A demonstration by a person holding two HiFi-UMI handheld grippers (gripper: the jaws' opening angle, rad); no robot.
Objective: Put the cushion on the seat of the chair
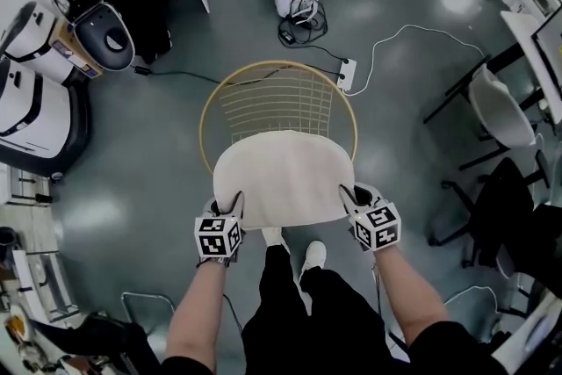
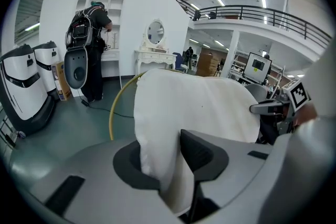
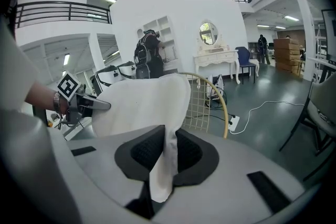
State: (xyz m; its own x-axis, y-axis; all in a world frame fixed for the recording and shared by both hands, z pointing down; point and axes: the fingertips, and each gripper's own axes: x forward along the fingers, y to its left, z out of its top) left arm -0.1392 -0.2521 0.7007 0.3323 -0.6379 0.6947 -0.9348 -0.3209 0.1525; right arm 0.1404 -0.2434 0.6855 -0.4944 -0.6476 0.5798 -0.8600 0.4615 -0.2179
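Observation:
A white cushion (image 1: pixel 281 176) hangs spread between both grippers, over the front of the chair's seat. The chair (image 1: pixel 204 123) has a round gold rim and a wire grid. My left gripper (image 1: pixel 230 211) is shut on the cushion's near left corner; in the left gripper view the cushion (image 2: pixel 194 107) bunches thickly between the jaws of that gripper (image 2: pixel 168 155). My right gripper (image 1: pixel 351 202) is shut on the near right corner; in the right gripper view a thin flap of the cushion (image 3: pixel 142 105) is pinched in that gripper (image 3: pixel 165 152). The chair rim (image 3: pixel 223 105) shows just beyond the cushion.
The wearer's shoes (image 1: pixel 314 257) stand right in front of the chair. A power strip with a white cable (image 1: pixel 348 75) lies behind it. White machines (image 1: pixel 35 114) line the left side, and dark chairs (image 1: pixel 496 114) stand at the right. A person with a backpack (image 2: pixel 89 34) stands by the shelves.

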